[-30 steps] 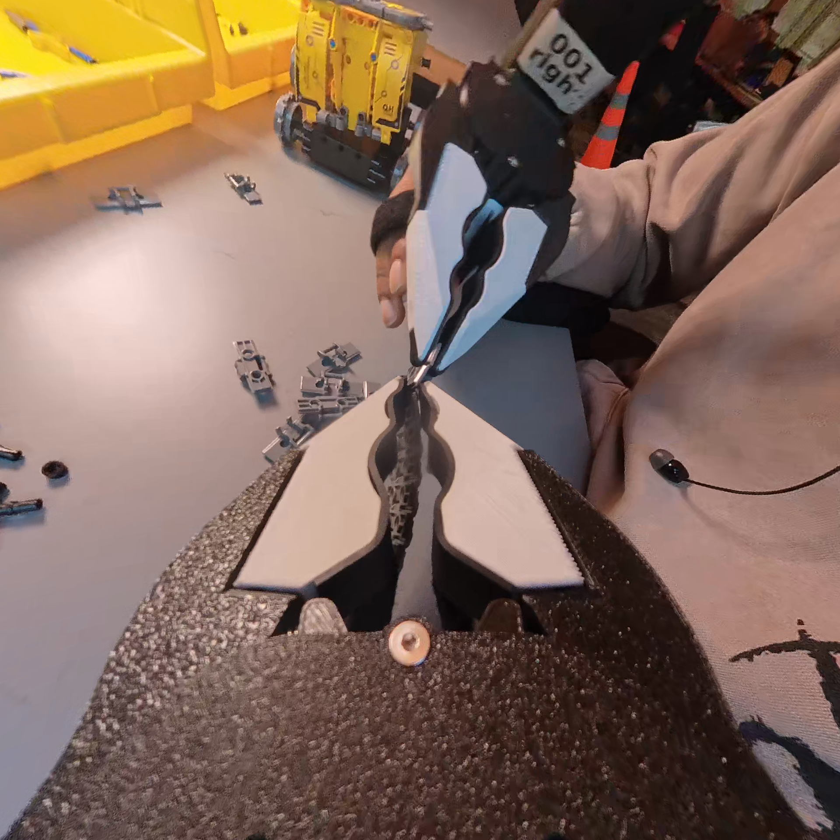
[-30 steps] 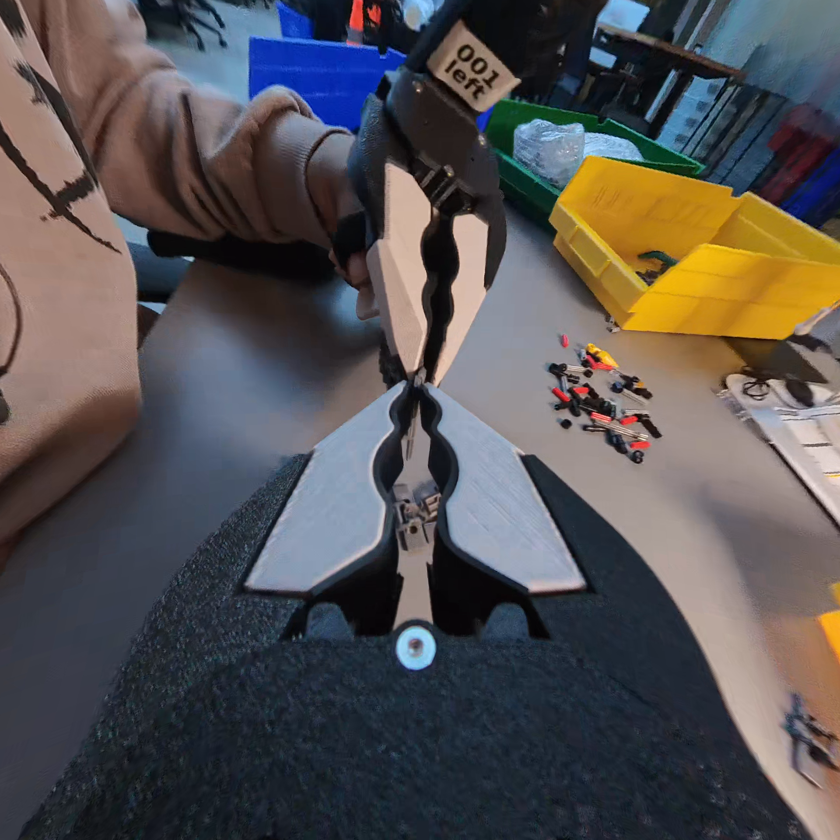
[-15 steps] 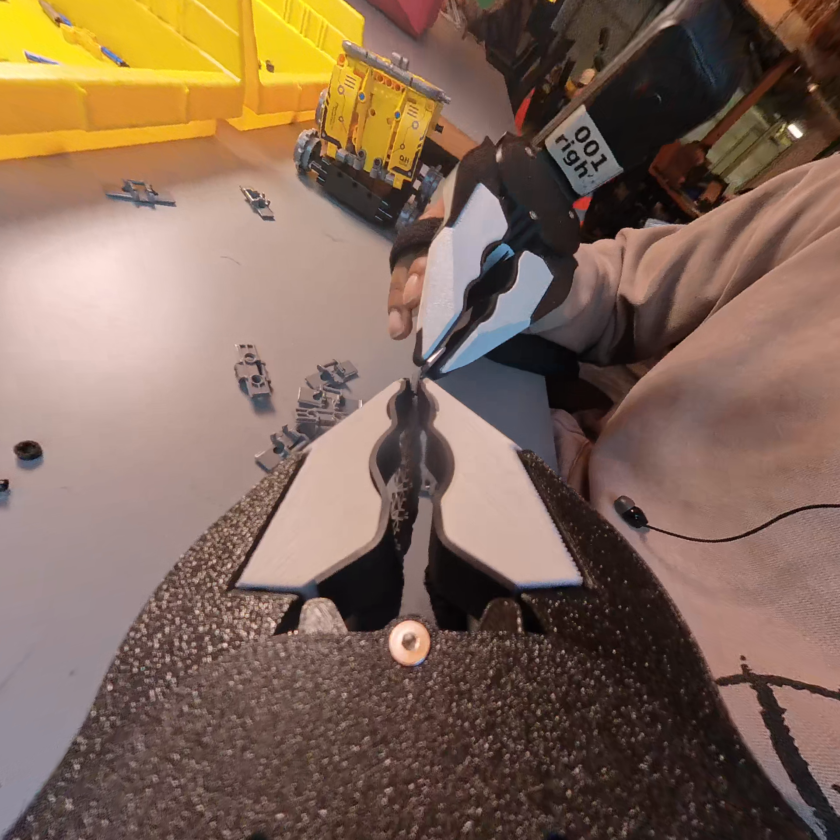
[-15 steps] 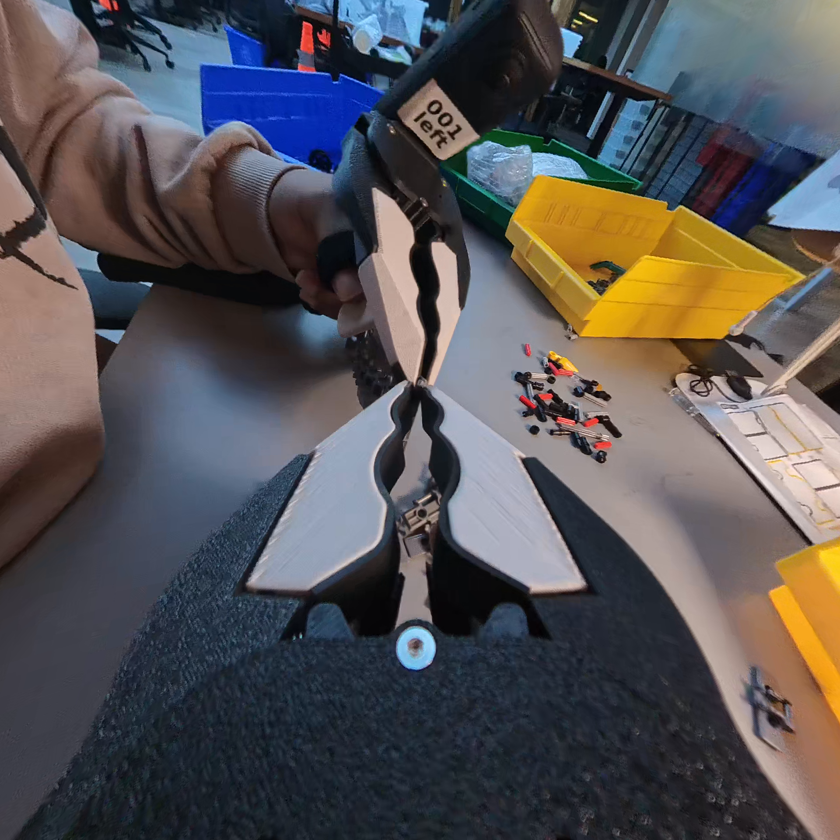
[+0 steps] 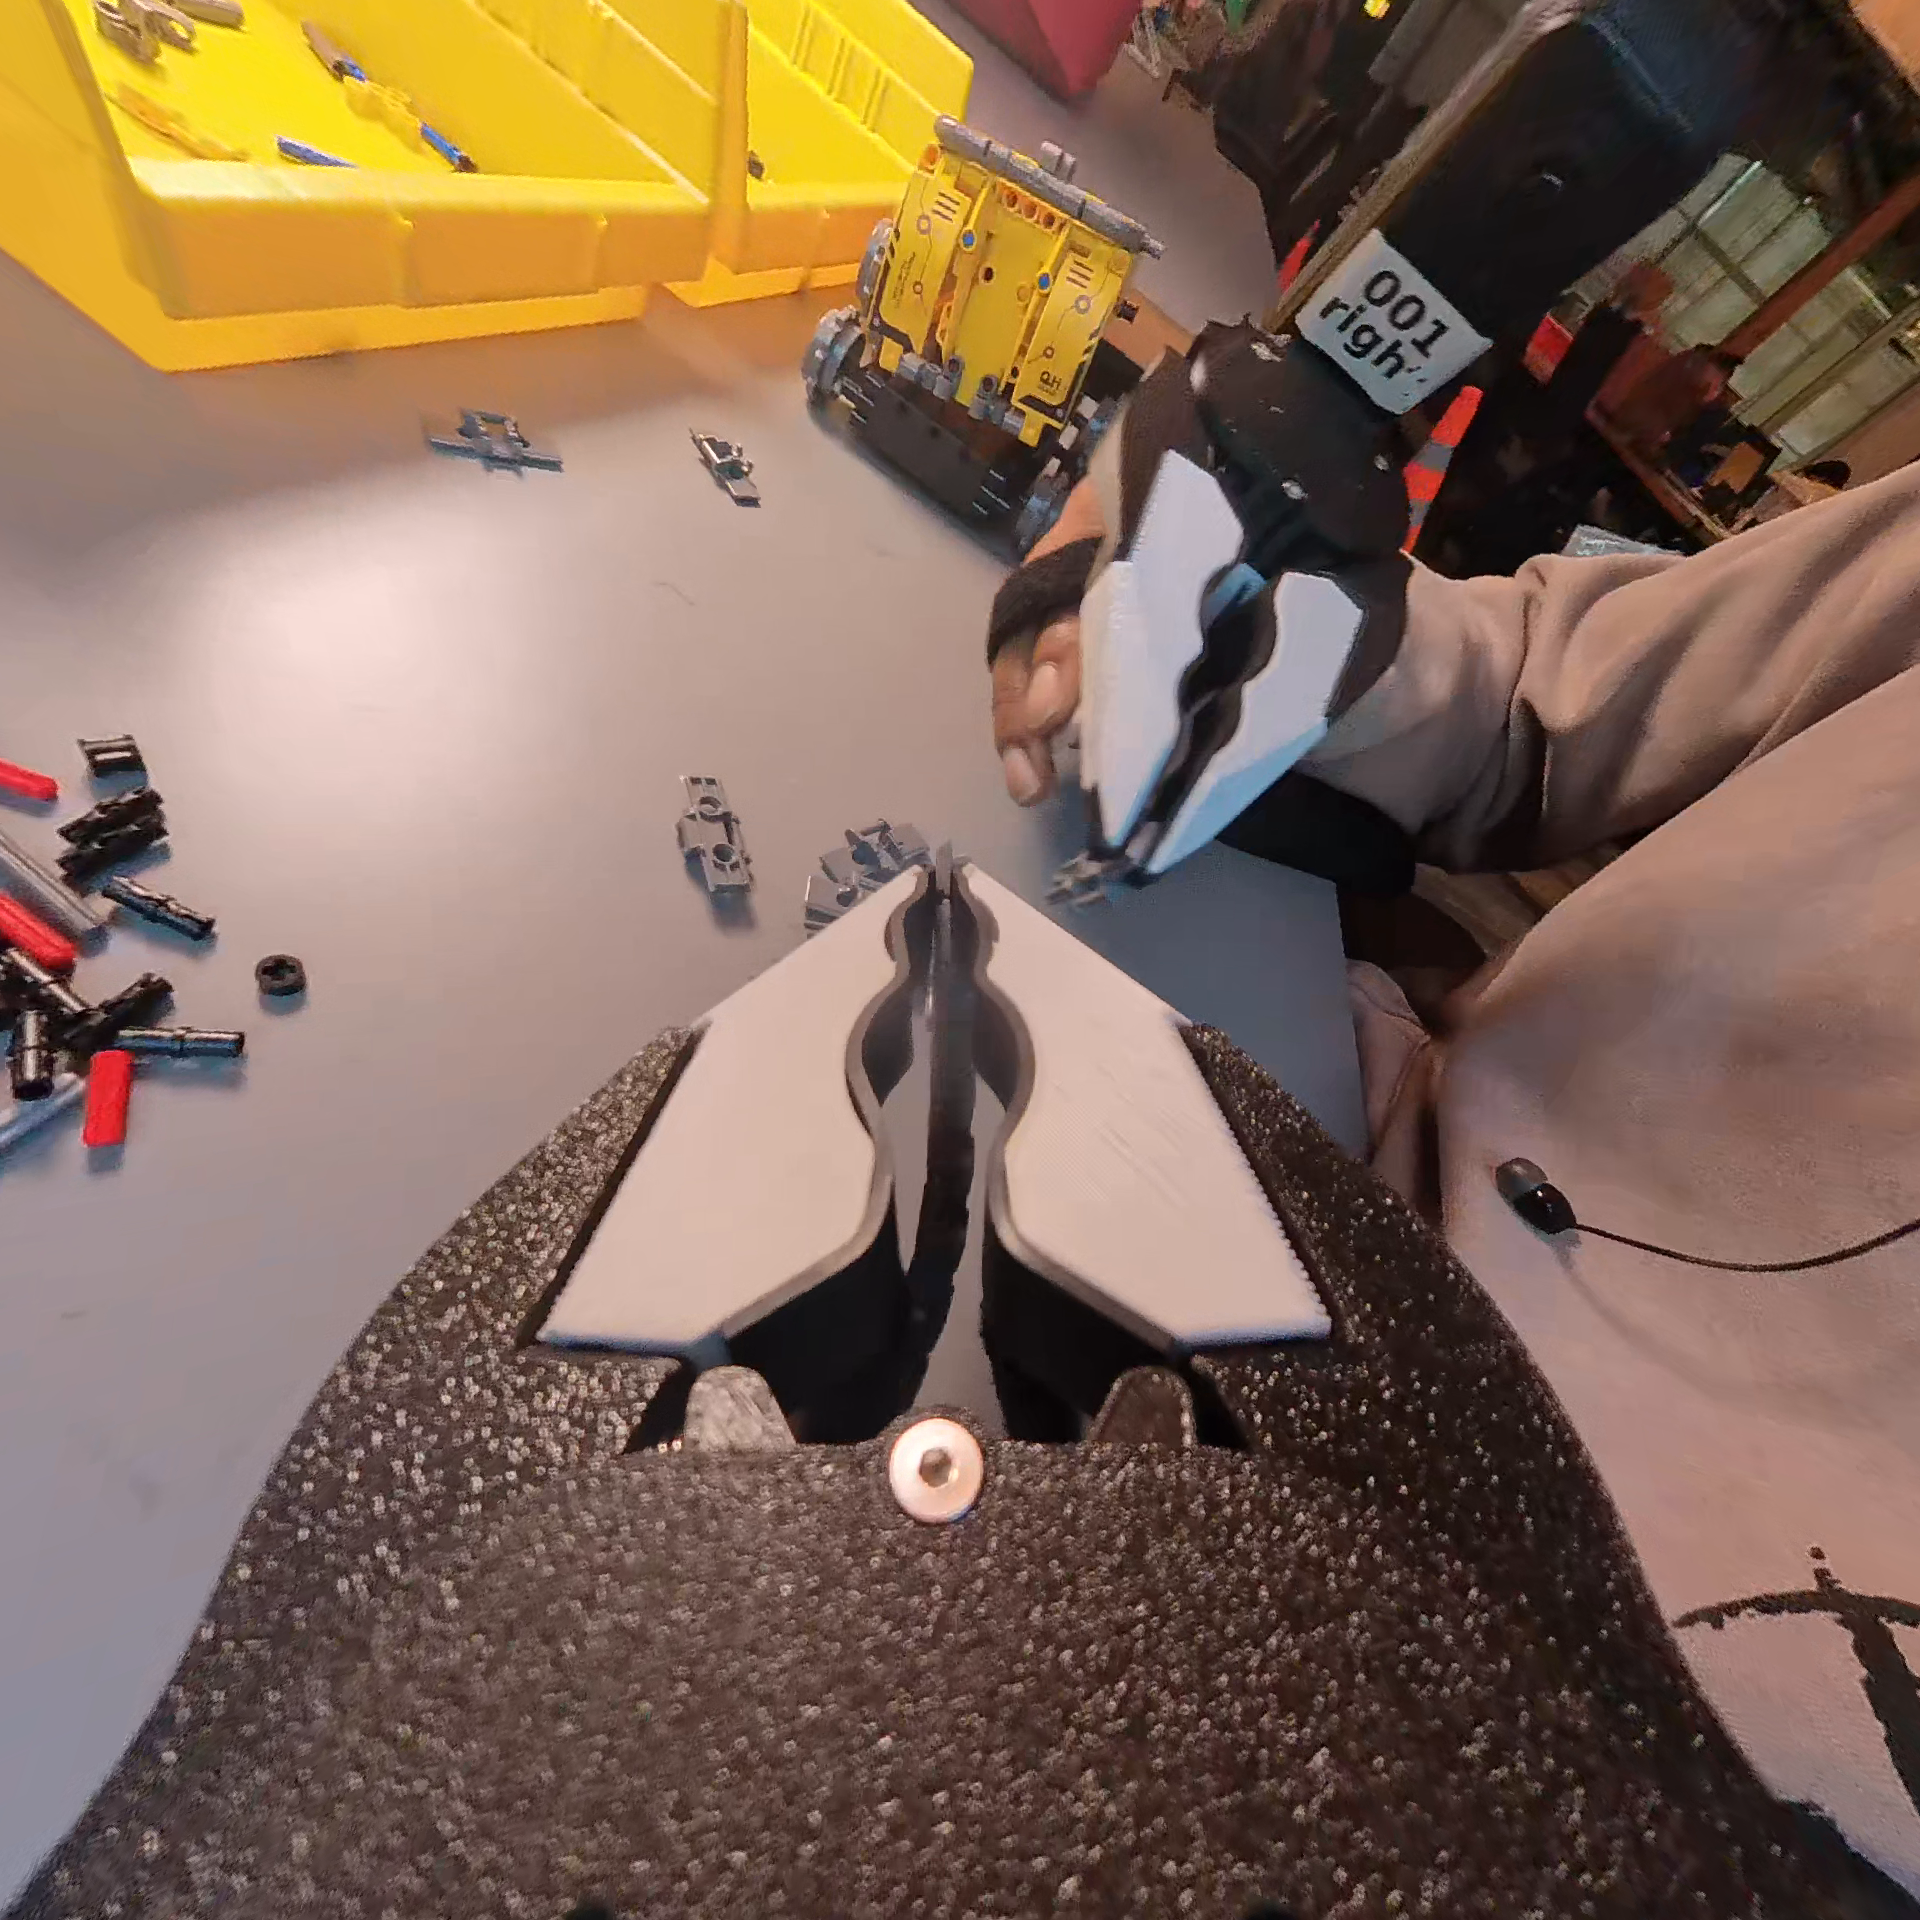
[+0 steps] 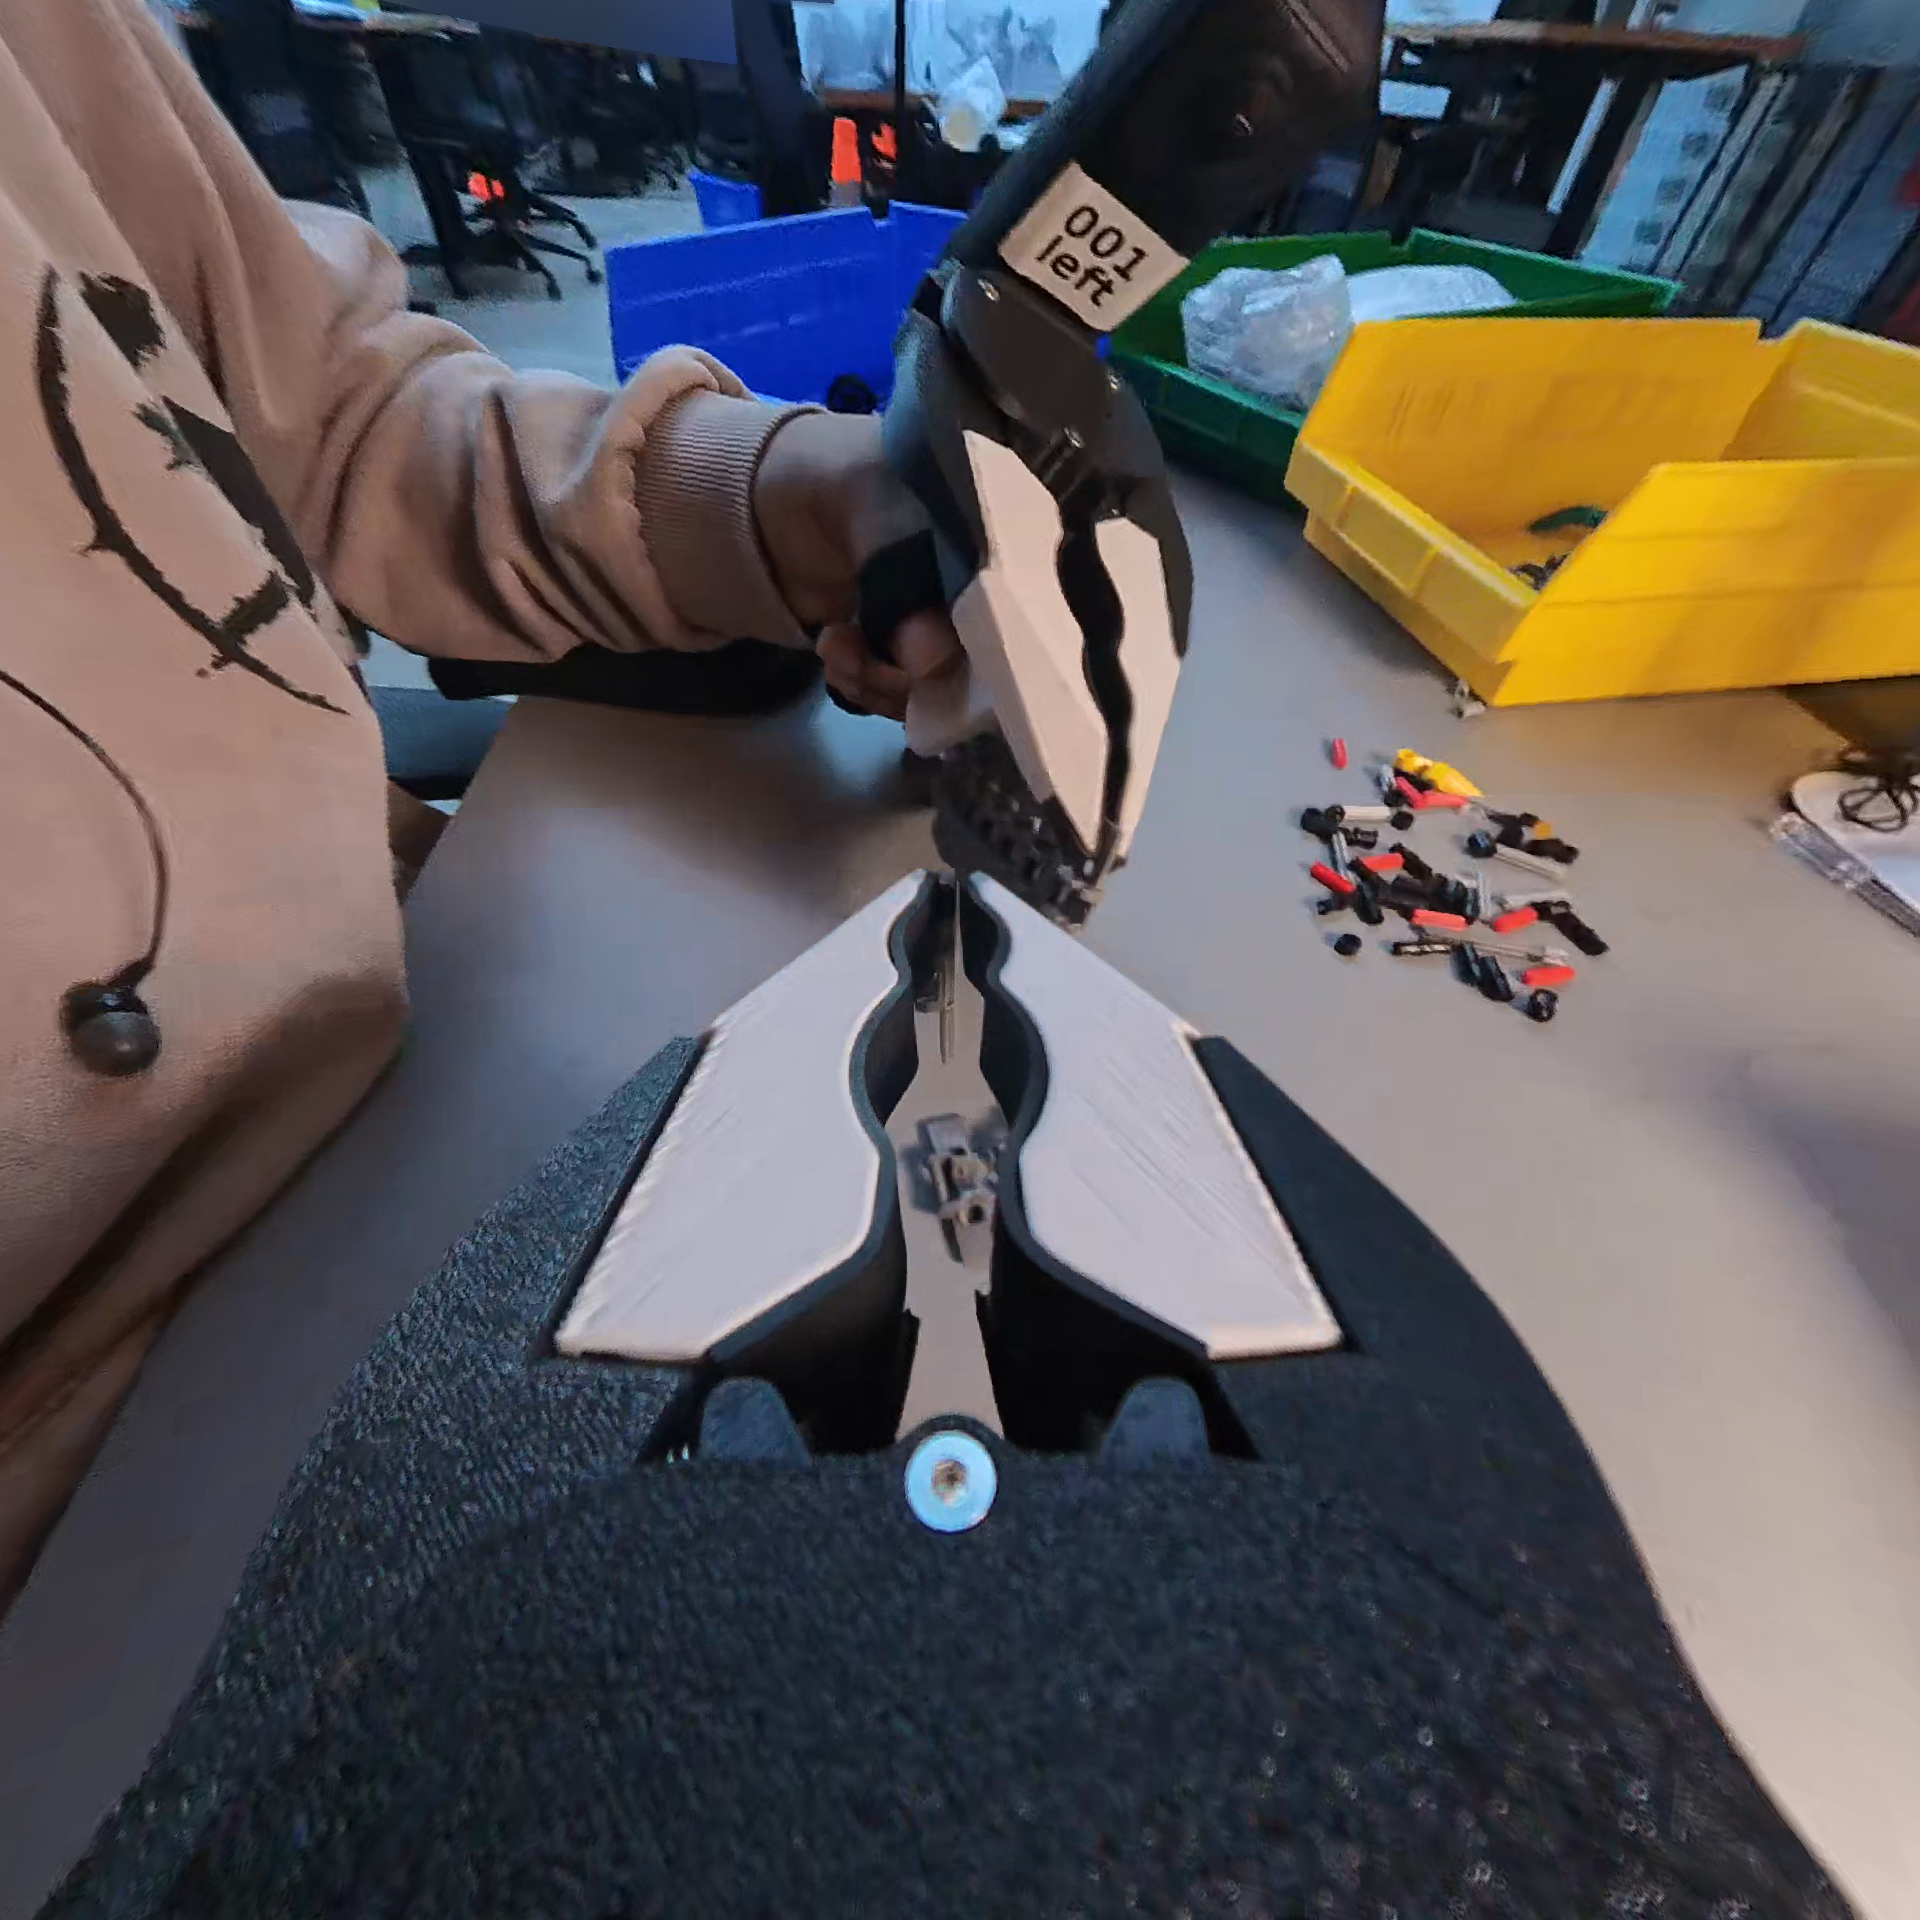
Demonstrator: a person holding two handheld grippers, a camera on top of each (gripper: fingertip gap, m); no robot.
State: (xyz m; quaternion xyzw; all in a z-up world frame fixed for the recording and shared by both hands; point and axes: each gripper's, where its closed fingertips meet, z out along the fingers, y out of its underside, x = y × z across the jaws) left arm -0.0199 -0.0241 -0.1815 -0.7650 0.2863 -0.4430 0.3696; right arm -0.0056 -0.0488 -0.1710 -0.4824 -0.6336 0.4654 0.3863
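Over the grey table [image 5: 436, 665], near its front edge, left gripper [image 5: 943, 883] clenched on a black treaded track strip [image 6: 1003, 821], right gripper [image 6: 948, 883] clenched on a small grey connector piece [image 5: 1081, 885], tips close together, yellow brick vehicle [image 5: 987, 312] well behind.

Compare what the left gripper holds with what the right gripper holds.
The left gripper is shut on a long black studded tread that runs back between its fingers; the right gripper pinches a small grey piece at its very tips. Both grippers are shut, tips close together over the table.
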